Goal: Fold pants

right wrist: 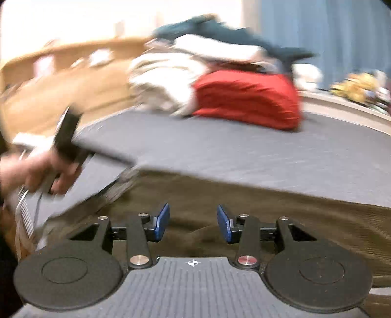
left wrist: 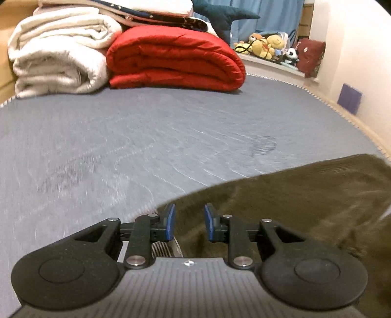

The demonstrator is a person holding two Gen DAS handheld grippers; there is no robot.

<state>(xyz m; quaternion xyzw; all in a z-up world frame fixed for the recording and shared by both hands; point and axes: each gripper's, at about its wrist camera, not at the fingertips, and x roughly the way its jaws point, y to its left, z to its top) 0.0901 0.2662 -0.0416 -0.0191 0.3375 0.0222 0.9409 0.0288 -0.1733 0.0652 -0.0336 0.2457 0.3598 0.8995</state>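
Both the left claw (left wrist: pixel 189 221) and right claw (right wrist: pixel 193 222) are held parted and empty above the brown pants (left wrist: pixel 293 195) on the bed (left wrist: pixel 146 137).

Home bedroom: bed (left wrist: pixel 171 127); folded red quilt (left wrist: pixel 176 58); stuffed toys (left wrist: pixel 266 46) by curtain (left wrist: pixel 268 14)

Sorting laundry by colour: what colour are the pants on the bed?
Dark olive-brown pants, clearest in the left wrist view.
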